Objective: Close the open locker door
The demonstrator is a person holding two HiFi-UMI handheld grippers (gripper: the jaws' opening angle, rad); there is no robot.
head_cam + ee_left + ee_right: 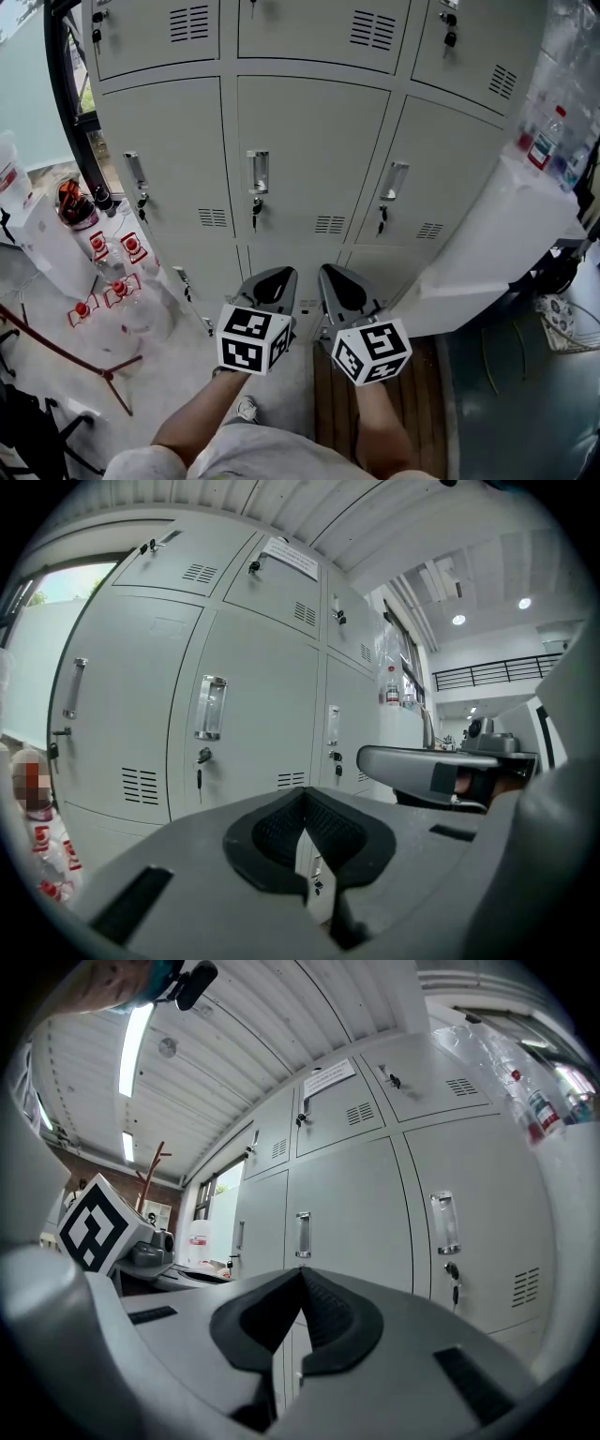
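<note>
Steel locker doors (309,159): shut flush, directly ahead, fronts facing person, long axis vertical. Left gripper (277,277): jaws pressed together, empty. Right gripper (334,276): jaws pressed together, empty.

The grey metal lockers (309,122) stand upright, every door in view shut flush. The middle door (309,141) carries a silver recessed handle (259,172), a key (255,211) hanging below it, and louvred vents (330,224) at its lower right.
</note>
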